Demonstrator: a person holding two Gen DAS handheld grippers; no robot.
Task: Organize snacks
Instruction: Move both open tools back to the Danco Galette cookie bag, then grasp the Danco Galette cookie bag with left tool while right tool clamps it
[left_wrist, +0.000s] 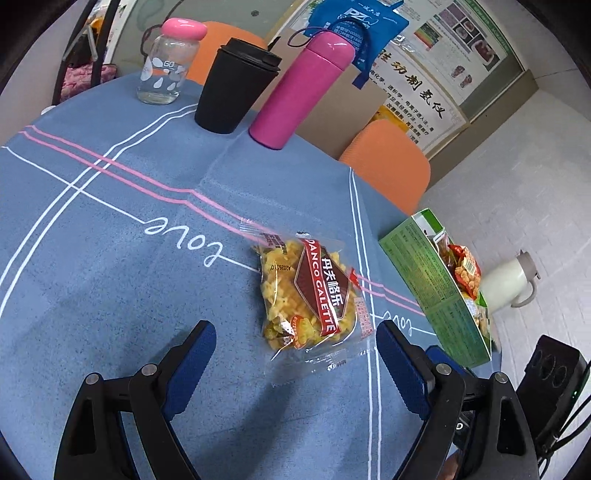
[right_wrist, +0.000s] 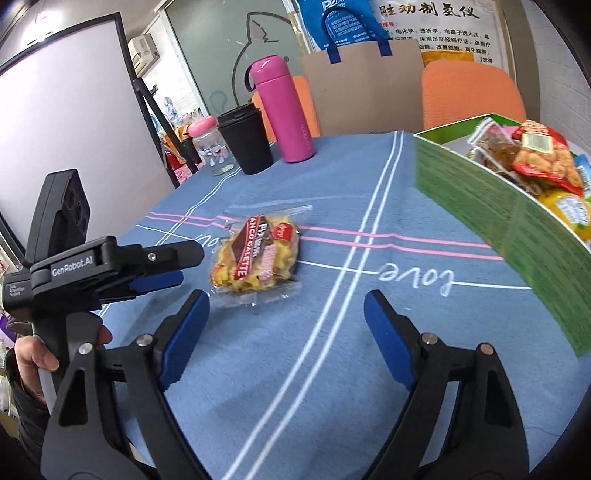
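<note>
Both grippers spread wide, left gripper (left_wrist: 295, 354) probably above galette packet (left_wrist: 306, 291), green box (right_wrist: 498, 206) beside

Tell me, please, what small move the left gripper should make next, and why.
Probably ease the left gripper forward and down until its open fingers stand on both sides of the waffle packet, then close. The packet lies loose on the blue tablecloth, just ahead of the fingertips and untouched, while the green box already holds other snacks. The right gripper is open too, but off to one side of it.
</note>
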